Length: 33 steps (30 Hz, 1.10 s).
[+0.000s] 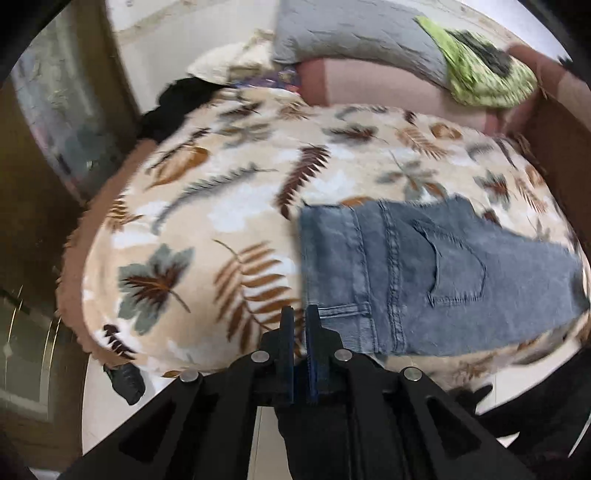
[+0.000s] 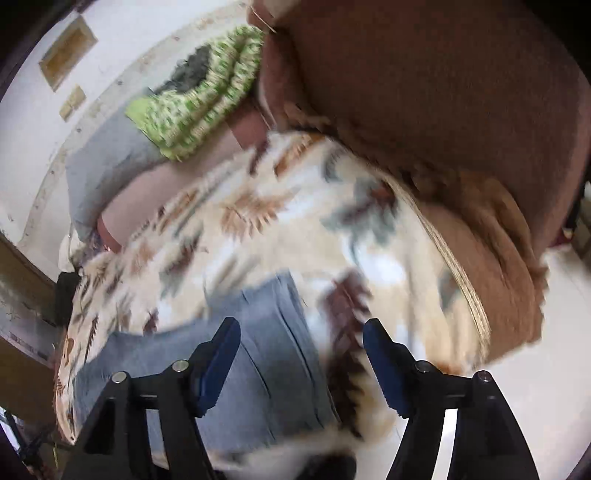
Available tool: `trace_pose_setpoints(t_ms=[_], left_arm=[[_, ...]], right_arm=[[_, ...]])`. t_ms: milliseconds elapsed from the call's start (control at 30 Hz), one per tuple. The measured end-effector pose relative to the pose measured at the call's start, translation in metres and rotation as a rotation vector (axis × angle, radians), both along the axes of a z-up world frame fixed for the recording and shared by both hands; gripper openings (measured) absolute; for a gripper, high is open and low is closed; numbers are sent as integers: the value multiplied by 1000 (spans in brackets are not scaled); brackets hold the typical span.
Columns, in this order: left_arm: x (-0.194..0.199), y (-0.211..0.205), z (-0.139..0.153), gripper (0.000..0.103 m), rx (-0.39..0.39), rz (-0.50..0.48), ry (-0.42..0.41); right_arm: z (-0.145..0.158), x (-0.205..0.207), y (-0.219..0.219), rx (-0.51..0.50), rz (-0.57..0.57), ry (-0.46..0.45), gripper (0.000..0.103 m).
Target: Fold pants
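Note:
Blue denim pants (image 1: 436,280) lie folded on a leaf-patterned blanket (image 1: 221,206), waistband to the left, back pocket up. My left gripper (image 1: 300,314) is at the pants' near left corner, its jaws nearly together; whether they pinch the denim edge I cannot tell. In the right wrist view the pants (image 2: 258,362) lie below my right gripper (image 2: 301,332), which is open and empty above the pants' right edge. That view is blurred by motion.
The blanket (image 2: 258,206) covers a brown couch (image 2: 424,92). A grey pillow (image 1: 354,33) and a green patterned cloth (image 1: 484,74) lie at the back. A black garment (image 1: 177,103) sits at the far left. Pale floor (image 1: 110,406) lies in front.

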<state>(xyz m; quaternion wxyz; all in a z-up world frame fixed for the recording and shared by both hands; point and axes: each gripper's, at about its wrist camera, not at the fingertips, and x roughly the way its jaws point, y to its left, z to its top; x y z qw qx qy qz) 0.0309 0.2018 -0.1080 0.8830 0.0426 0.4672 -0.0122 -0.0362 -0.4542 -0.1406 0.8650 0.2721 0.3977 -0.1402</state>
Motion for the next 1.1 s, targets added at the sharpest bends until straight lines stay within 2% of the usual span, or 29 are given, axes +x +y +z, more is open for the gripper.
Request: trace_pose_setpoints(t_ms=[100, 167, 233, 300, 333, 367, 467, 533, 600, 700, 833, 900, 967, 1033, 1100], left_arm=[[-1, -12, 10, 8, -30, -32, -30], [-1, -23, 10, 8, -35, -67, -32], [-1, -37, 8, 8, -67, -108, -24], [1, -52, 1, 8, -101, -151, 0], [2, -58, -2, 8, -107, -161, 8], [4, -64, -5, 8, -115, -169, 15], [9, -78, -16, 8, -146, -199, 57], [11, -87, -23, 8, -154, -207, 79], [15, -94, -29, 8, -165, -210, 81], [27, -101, -39, 9, -180, -192, 92], [36, -110, -52, 11, -206, -172, 121], [35, -120, -54, 11, -224, -201, 121], [35, -131, -56, 18, -213, -227, 116], [36, -145, -61, 44, -191, -249, 106], [37, -154, -66, 49, -162, -239, 83]], right_arm=[[-13, 46, 1, -10, 45, 76, 72], [-29, 71, 3, -48, 55, 145, 72], [-50, 89, 1, -43, 59, 218, 70], [-70, 99, 0, -16, 73, 272, 52], [-79, 98, 1, 7, 91, 296, 24], [-80, 97, 3, 4, 95, 303, 16], [-58, 85, 18, -130, 124, 255, 10], [-39, 77, 15, -127, 108, 171, 10], [-22, 74, 7, -143, 82, 74, 3], [-25, 84, -2, -146, 36, 36, 3], [-51, 90, -2, -116, -21, 124, 5], [-43, 84, 11, -93, 8, 44, 6], [-34, 79, 33, -73, 44, 1, 6], [-32, 79, 64, -30, 126, -9, 6], [-40, 82, 102, -12, 226, 6, 6]])
